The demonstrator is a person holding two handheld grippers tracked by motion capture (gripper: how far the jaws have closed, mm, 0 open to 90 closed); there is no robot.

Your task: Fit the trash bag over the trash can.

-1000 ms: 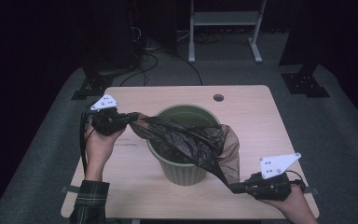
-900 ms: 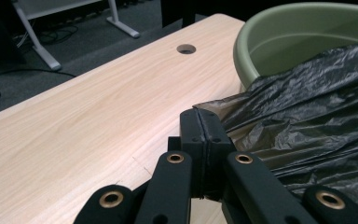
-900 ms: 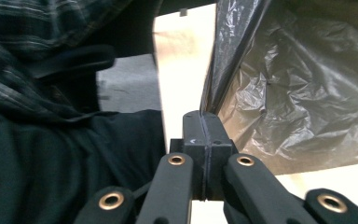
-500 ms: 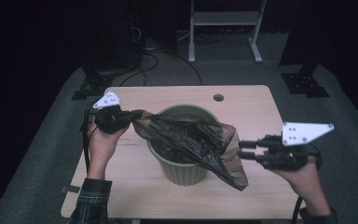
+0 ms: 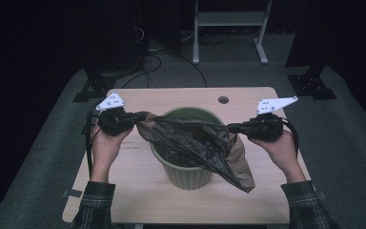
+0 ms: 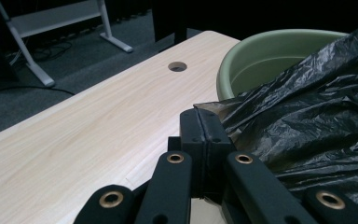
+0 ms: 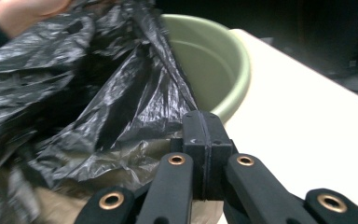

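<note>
One bag (image 5: 195,143) — stretched left-right.

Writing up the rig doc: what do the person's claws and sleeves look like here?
Both claws, left claw and right claw, are black, each topped by a grey three-cornered plate with small dark holes. The gripper views show flat black jaws on black link arms with brass-coloured rivets. A black cable loops from each. The sleeves are dark plaid with light lines.

Black bin bag (image 5: 195,143) stretched across green bin (image 5: 187,172).

Black bag (image 5: 195,143) spans bin (image 5: 188,174) mouth; table edges (image 5: 124,200) seemingly free.
</note>
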